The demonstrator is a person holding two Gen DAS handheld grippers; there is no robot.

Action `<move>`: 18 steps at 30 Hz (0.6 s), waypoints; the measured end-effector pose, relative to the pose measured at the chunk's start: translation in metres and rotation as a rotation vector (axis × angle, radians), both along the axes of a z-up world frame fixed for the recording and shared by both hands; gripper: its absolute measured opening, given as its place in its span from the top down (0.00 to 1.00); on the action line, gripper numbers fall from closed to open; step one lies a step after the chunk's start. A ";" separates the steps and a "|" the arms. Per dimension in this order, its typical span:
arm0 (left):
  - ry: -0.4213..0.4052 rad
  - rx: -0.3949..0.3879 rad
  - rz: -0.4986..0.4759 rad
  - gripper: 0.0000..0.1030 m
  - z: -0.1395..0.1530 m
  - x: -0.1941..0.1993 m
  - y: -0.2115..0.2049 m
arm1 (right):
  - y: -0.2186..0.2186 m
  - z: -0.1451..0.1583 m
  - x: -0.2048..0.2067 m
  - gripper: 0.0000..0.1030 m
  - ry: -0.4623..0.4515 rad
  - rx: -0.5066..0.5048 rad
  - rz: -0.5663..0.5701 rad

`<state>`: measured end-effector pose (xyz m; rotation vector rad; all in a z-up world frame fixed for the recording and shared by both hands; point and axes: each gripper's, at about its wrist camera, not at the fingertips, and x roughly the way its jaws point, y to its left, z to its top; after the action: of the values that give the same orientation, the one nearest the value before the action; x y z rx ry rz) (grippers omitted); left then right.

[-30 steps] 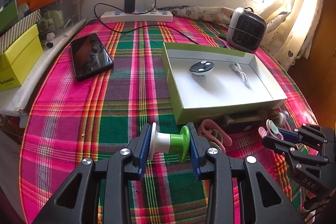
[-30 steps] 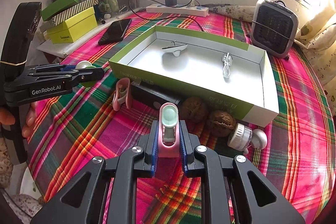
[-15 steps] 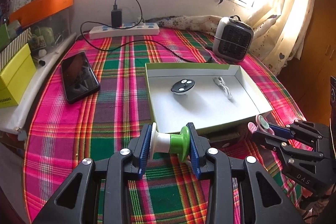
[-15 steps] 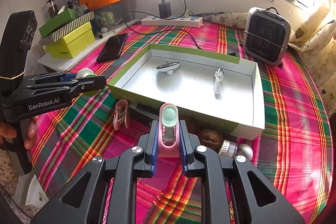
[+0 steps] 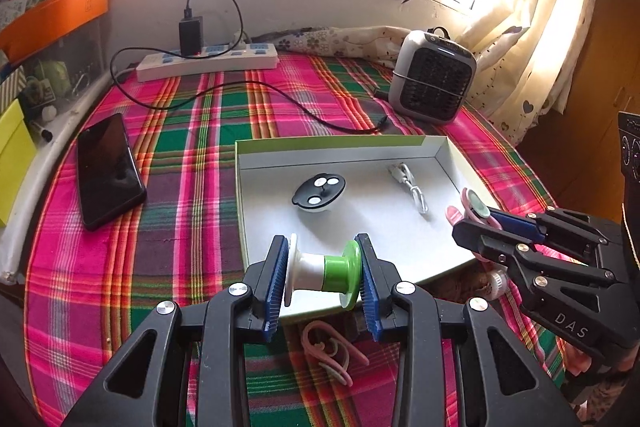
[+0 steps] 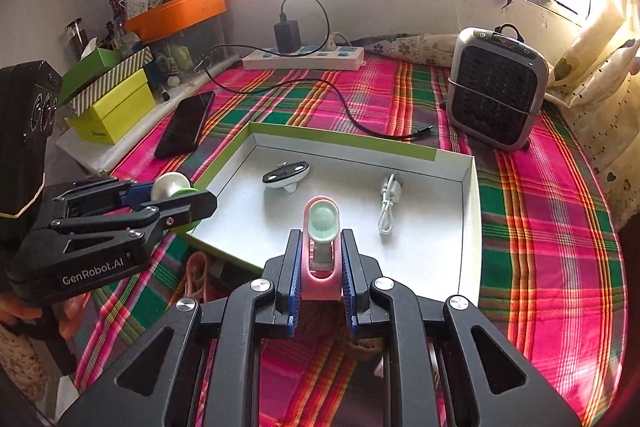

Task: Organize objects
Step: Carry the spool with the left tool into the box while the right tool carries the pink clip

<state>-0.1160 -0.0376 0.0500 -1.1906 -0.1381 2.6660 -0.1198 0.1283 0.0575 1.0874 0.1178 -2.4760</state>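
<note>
Hand-held gripper (image 5: 323, 277) clamps spool (image 5: 323, 271) above box (image 5: 434, 145), near phone (image 5: 108, 169).

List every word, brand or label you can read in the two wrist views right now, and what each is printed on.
"GenRobot.AI": side of the left gripper, seen from the right wrist.
"DAS": side of the right gripper, seen from the left wrist.
Yellow box: dark print on its front, too small to read.
Orange tray: a small mark on its face, unreadable.
Small heater: top panel symbols too blurred.
</note>
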 end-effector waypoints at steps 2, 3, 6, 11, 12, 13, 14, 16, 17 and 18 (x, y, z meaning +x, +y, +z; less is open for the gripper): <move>-0.003 -0.003 -0.002 0.70 -0.002 -0.006 0.002 | -0.002 -0.001 -0.008 0.82 -0.001 -0.001 -0.004; -0.006 -0.002 -0.005 0.70 -0.004 -0.009 0.003 | -0.003 -0.001 -0.012 0.82 -0.002 0.000 -0.005; -0.010 0.002 -0.004 0.70 -0.006 -0.017 0.004 | -0.005 -0.004 -0.026 0.82 -0.008 0.007 -0.011; -0.030 -0.009 -0.014 0.70 -0.013 -0.031 0.008 | -0.007 -0.010 -0.047 0.82 -0.022 0.015 -0.020; -0.035 -0.011 -0.016 0.70 -0.015 -0.033 0.008 | -0.007 -0.011 -0.050 0.82 -0.024 0.018 -0.021; -0.037 -0.012 -0.014 0.70 -0.017 -0.035 0.009 | -0.008 -0.012 -0.053 0.82 -0.029 0.021 -0.022; -0.039 -0.011 -0.013 0.70 -0.018 -0.037 0.010 | -0.009 -0.013 -0.058 0.82 -0.036 0.021 -0.021; -0.047 -0.012 -0.014 0.70 -0.021 -0.041 0.010 | -0.010 -0.016 -0.064 0.82 -0.047 0.024 -0.021; -0.051 -0.013 -0.015 0.70 -0.023 -0.044 0.011 | -0.010 -0.018 -0.067 0.82 -0.049 0.028 -0.023; -0.055 -0.016 -0.016 0.70 -0.025 -0.045 0.011 | -0.011 -0.020 -0.070 0.82 -0.053 0.027 -0.022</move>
<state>-0.1614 -0.0263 0.0254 -1.2647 -0.1165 2.6267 -0.1895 0.1172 0.0378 1.1708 0.1250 -2.4691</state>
